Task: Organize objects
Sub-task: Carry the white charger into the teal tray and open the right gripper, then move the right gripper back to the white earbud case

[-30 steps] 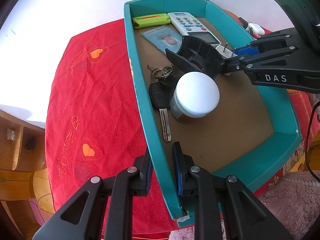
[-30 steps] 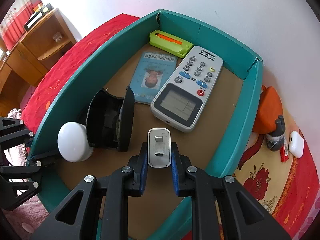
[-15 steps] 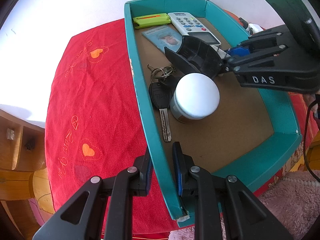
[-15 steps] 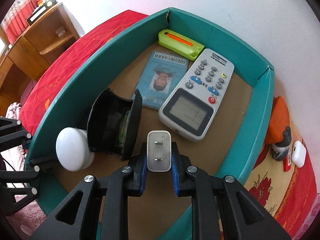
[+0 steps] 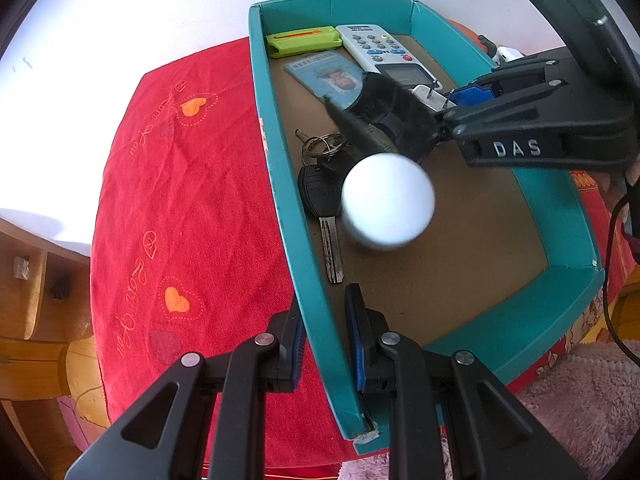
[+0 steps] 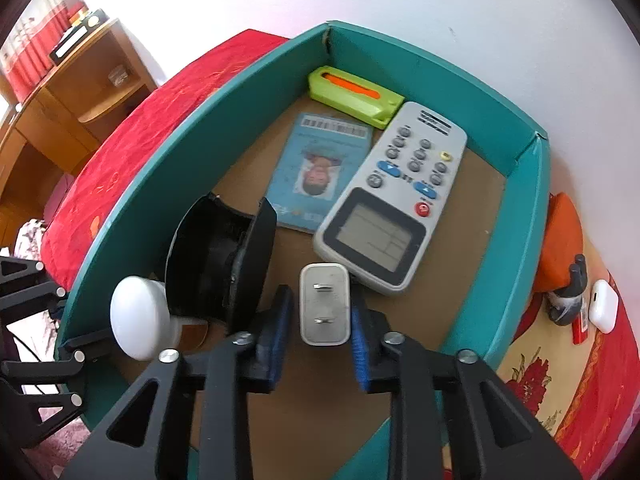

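In the left wrist view the jar (image 5: 387, 200) is smeared by blur and hides part of the key (image 5: 320, 200) at its nine o'clock. The wallet (image 5: 384, 116) covers the card's (image 5: 324, 74) corner. The charger (image 5: 428, 94) shows only a sliver.

My right gripper (image 5: 448, 110) carries the raised white letters "DAS" on its black side. The red tablecloth (image 5: 180, 208) bears embroidered script beside the orange hearts, appearing to read "Love You"; I cannot confirm every letter. The black car key (image 5: 320, 196) shows faint letters, illegible. The blue card (image 6: 320, 168) has a barcode, and the remote (image 6: 394, 196) a dark header strip; neither print can be read.
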Demonstrator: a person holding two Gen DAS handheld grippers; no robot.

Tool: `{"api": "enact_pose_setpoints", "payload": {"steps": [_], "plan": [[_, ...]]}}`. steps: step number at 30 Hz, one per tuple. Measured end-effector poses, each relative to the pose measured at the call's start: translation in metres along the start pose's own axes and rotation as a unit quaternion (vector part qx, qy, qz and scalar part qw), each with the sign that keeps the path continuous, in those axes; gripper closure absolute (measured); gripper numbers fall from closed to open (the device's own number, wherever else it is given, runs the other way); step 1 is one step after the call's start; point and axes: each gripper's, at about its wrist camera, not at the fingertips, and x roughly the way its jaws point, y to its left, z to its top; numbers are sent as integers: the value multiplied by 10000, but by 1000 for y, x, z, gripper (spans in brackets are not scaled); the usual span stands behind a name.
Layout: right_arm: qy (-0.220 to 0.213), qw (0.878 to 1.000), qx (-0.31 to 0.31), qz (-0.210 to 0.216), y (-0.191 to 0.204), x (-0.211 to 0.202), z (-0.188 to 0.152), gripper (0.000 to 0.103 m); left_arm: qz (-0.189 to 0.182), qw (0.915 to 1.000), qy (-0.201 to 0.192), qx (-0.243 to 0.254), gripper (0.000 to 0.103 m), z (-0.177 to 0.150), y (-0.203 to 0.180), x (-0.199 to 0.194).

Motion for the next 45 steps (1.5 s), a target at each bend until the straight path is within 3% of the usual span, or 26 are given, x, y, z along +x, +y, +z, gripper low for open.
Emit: {"api": "enact_pose_setpoints", "payload": {"steps": [1, 3, 4, 12, 21, 29, 35, 45], "plan": [[-34, 10000, -33, -4, 2, -2, -1, 65, 0, 10000, 0, -2, 86, 0, 0, 0], [-108, 9999, -69, -39, 4, -7, -1, 47, -1, 10000, -1, -2, 86, 0, 0, 0], [-172, 9998, -91, -81, 6, -11, -1, 45, -2, 10000, -1, 1, 86, 0, 0, 0], [-520, 9985, 147, -10, -10, -53, -13, 44, 2, 10000, 1, 7, 86, 0, 0, 0], [-847, 9912, 984, -252, -71, -103, -54, 44, 36, 10000, 11, 28, 86, -1, -2, 0], [-645, 9682, 2350, -568, -161, -92, -97, 43, 69, 10000, -4, -31, 86, -1, -3, -1], [-655, 9511, 2907, -810, -221, -77, -97, 40, 82, 9999, 0, -125, 86, 0, -1, -1], [-746, 9528, 2744, -1064, -259, -48, -69, 38, 31, 9997, -40, -221, 86, -3, 5, -1]]}}
